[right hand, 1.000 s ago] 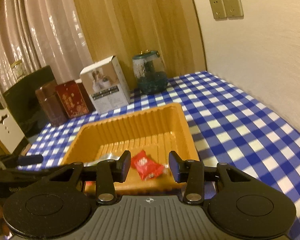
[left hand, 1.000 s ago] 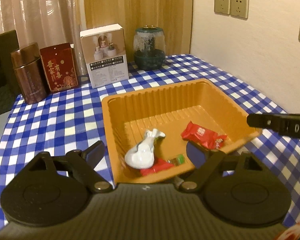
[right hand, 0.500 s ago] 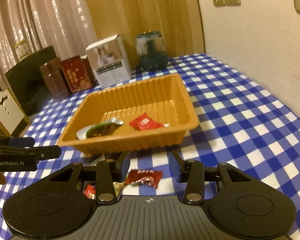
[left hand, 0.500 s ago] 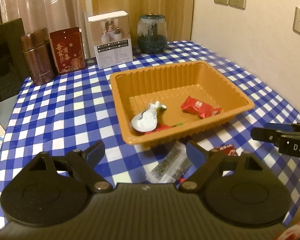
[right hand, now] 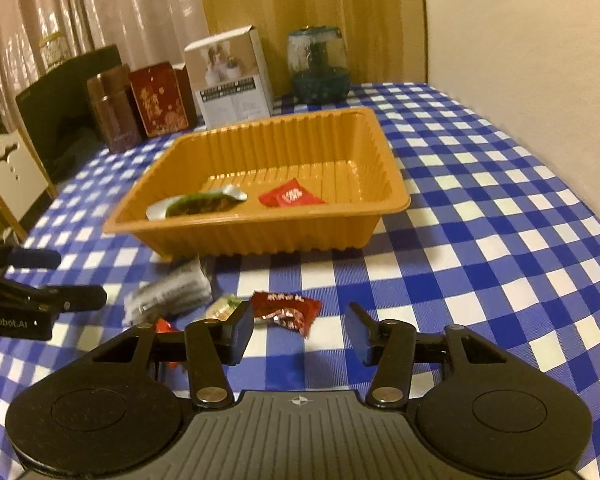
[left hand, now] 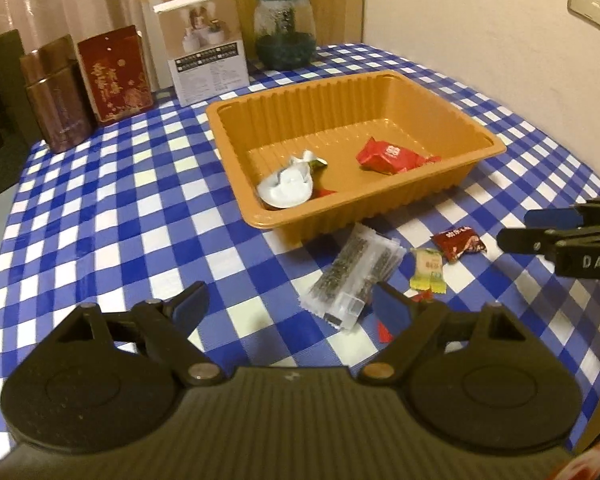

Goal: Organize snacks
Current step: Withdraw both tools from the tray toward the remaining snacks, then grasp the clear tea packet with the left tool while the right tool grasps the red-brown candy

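Observation:
An orange tray (left hand: 476, 128) (right hand: 260, 236) on the checked table holds a white packet (left hand: 286, 184), a red packet (left hand: 392, 156) (right hand: 290, 197) and a small red piece. In front of it lie a clear seaweed pack (left hand: 352, 276) (right hand: 168, 290), a yellow candy (left hand: 428, 270) (right hand: 224, 306), a dark red packet (left hand: 458, 242) (right hand: 286, 310) and a small red wrapper (right hand: 165, 326). My left gripper (left hand: 292, 306) is open and empty, just short of the seaweed pack. My right gripper (right hand: 300, 330) is open and empty, just short of the dark red packet.
At the table's back stand a brown canister (left hand: 56, 96), a red tin (left hand: 114, 74), a white box (left hand: 206, 44) and a glass jar (left hand: 286, 30). A wall runs along the right. A dark chair back (right hand: 60, 108) stands at the left.
Both grippers have pulled back from the tray toward the table's near edge and lowered. The loose snacks in front of the tray have come into view.

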Tool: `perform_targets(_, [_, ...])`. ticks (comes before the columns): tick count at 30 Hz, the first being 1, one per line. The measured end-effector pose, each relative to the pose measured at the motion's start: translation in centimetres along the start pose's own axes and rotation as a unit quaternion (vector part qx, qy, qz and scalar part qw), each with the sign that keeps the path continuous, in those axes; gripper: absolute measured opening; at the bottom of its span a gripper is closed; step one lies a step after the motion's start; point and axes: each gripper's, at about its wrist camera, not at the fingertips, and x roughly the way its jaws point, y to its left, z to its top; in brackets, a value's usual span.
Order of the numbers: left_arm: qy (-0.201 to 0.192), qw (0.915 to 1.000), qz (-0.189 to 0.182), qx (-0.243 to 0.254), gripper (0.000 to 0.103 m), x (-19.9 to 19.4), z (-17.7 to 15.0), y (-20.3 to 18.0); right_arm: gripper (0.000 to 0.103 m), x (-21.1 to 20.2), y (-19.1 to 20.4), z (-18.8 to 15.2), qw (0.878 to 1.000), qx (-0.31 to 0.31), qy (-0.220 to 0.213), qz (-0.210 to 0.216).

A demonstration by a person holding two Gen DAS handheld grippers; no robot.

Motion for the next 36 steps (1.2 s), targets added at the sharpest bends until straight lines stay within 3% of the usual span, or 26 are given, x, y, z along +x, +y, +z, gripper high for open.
perform_targets(9, [0.007, 0.9996, -0.02, 0.02, 0.087, 1.4, -0.4, 0.2, 0.057, 3.0, 0.4, 0.0, 0.992, -0.121, 0.029, 0.003])
perform_targets(21, [0.003, 0.9991, -0.034, 0.024, 0.087, 2.3, -0.1, 0.2, 0.057, 6.7, 0.4, 0.9, 0.983, -0.166, 0.057, 0.056])
perform_targets(24, [0.001, 0.9989, -0.041, 0.021, 0.087, 2.5, 0.0, 0.2, 0.041, 6.6, 0.5, 1.0, 0.983, -0.16, 0.061, 0.06])
perform_targets(25, [0.0, 0.9988, -0.044, 0.021, 0.087, 2.6, 0.0, 0.2, 0.03, 6.4, 0.6, 1.0, 0.983, -0.159, 0.062, 0.06])
perform_targets(33, [-0.001, 0.9964, -0.075, 0.039, 0.08, 3.7, 0.3, -0.4, 0.027, 3.9, 0.9, 1.0, 0.99, -0.118, 0.055, 0.052])
perform_targets(36, [0.006, 0.9946, -0.083, 0.062, 0.073, 4.4, 0.3, -1.0, 0.027, 3.3, 1.1, 0.9, 0.991, -0.115, 0.05, 0.045])
